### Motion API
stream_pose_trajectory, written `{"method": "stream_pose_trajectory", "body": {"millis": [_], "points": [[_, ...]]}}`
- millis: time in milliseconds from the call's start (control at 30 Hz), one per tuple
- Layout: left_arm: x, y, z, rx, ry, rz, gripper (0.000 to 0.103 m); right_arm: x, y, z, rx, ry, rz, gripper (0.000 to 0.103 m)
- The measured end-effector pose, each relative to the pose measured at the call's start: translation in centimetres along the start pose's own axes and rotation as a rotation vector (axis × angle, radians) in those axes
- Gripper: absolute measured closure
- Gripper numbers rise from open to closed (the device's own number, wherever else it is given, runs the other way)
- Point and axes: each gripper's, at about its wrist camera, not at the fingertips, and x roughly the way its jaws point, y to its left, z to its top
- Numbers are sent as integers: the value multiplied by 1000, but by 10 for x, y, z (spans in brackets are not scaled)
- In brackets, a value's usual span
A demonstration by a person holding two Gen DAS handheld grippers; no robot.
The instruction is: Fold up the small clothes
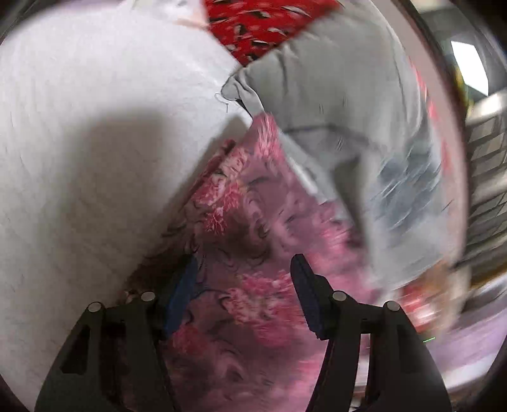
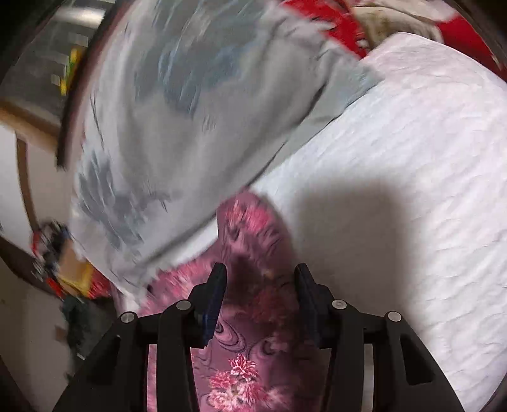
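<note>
- The grey garment [image 1: 342, 95] lies crumpled on the bed, its cloth bunched into soft folds, with a blurred blue-grey print across one part. In the right wrist view the same grey garment [image 2: 177, 126] fills the upper left, smeared by motion.
- A white garment [image 1: 95, 142] is spread flat and wide beside it, its edge touching the grey one; a loose thread shows at that edge. In the right wrist view the white garment [image 2: 412, 174] has a fine rippled texture and carries a dark shadow.
- Both pieces rest on a pink flowered bedspread [image 1: 253, 253], seen as a wedge between them [image 2: 253, 241].
- A red patterned cloth [image 1: 259, 25] lies beyond the grey garment, at the far edge.
- The left tongs [image 1: 242, 279] are open, fingers apart over the bedspread, holding nothing.
- The right tongs [image 2: 259, 282] are open too, over the bedspread just beside the white garment, gripping nothing.
</note>
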Motion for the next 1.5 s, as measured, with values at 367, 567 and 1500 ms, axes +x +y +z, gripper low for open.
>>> {"method": "stream_pose_trajectory", "body": {"millis": [367,567,1500], "points": [[0,-36,-2,253,-137,273,43,-35,-5,-14,-39,-96,-105,89],[-1,-44,-16,354,-146,379,42,-50,9,-63,-147,-75,-103,67],[5,-34,-25,376,-42,370,39,-62,15,-88,-216,-1,-150,94]]}}
